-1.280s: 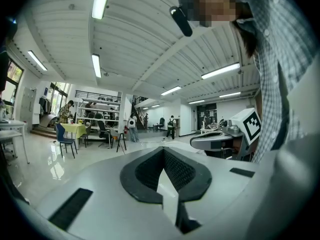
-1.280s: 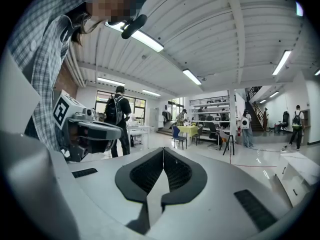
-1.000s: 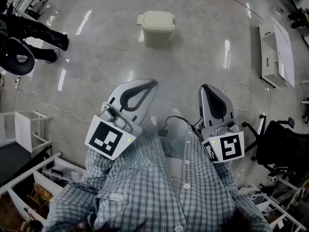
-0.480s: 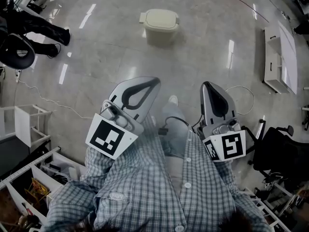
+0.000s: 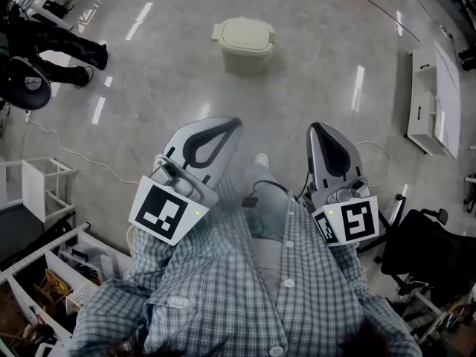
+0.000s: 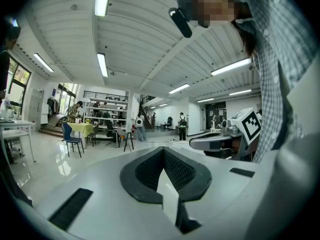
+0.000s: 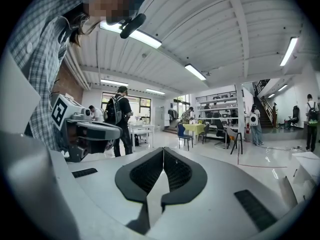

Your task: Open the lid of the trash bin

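The beige trash bin (image 5: 244, 43) stands on the grey floor far ahead, its lid down. Both grippers are held close to my body, well short of the bin. My left gripper (image 5: 232, 123) points ahead in the head view, its jaws shut with nothing between them; its own view shows the dark pads meeting at the tip (image 6: 163, 151). My right gripper (image 5: 318, 129) is likewise shut and empty, pads together (image 7: 163, 150). Neither gripper view shows the bin; both look out across the hall.
A person (image 5: 56, 47) and a black chair (image 5: 26, 84) are at the far left. A white shelf unit (image 5: 33, 199) and a cluttered rack (image 5: 52, 281) sit at lower left. A white cabinet (image 5: 431, 103) and an office chair (image 5: 428, 248) are at the right. A cable (image 5: 71, 158) runs over the floor.
The view has shifted a little as I step; a shoe now shows between the grippers. Both grippers stay shut and keep their places near my body.
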`<state>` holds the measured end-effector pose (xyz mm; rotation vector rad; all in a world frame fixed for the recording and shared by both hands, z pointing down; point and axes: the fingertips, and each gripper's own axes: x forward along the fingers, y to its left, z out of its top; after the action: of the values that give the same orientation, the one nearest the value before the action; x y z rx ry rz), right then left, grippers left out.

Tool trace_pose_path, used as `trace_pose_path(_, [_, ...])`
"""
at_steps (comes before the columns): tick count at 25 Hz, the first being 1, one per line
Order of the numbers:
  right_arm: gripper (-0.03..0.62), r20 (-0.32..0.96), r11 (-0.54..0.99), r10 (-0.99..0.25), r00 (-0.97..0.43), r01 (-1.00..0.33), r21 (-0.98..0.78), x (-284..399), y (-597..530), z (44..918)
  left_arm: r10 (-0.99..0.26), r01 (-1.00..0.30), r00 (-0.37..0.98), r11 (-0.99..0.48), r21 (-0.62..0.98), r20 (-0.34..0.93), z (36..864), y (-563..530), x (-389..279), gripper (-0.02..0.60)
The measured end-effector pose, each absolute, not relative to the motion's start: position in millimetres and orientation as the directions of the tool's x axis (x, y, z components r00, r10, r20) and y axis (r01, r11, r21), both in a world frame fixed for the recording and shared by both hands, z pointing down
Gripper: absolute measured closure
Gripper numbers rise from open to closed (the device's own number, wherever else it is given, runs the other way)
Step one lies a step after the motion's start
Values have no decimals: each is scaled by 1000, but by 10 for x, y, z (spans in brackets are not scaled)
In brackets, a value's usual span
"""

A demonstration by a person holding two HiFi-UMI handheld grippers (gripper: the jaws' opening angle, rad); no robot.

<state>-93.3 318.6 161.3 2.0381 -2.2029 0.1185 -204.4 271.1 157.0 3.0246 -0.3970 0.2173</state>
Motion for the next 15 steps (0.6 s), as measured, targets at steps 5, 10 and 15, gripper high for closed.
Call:
trace_pose_path(5, [576, 167, 133, -978, -127, -991, 26, -680, 3020, 1661, -298, -310, 942, -949, 57, 152, 1540, 2584, -1819, 577])
trace_pose_path(10, [576, 161, 174, -972, -170, -985, 9, -489, 2865, 1621, -346, -357, 926, -933, 53, 150, 1472, 2512, -1678, 577])
trace_pose_path(15, [576, 158, 214, -965, -208, -977, 20, -337, 2750, 1601, -421, -432, 897, -900, 61, 132, 1419, 2373, -1592, 577])
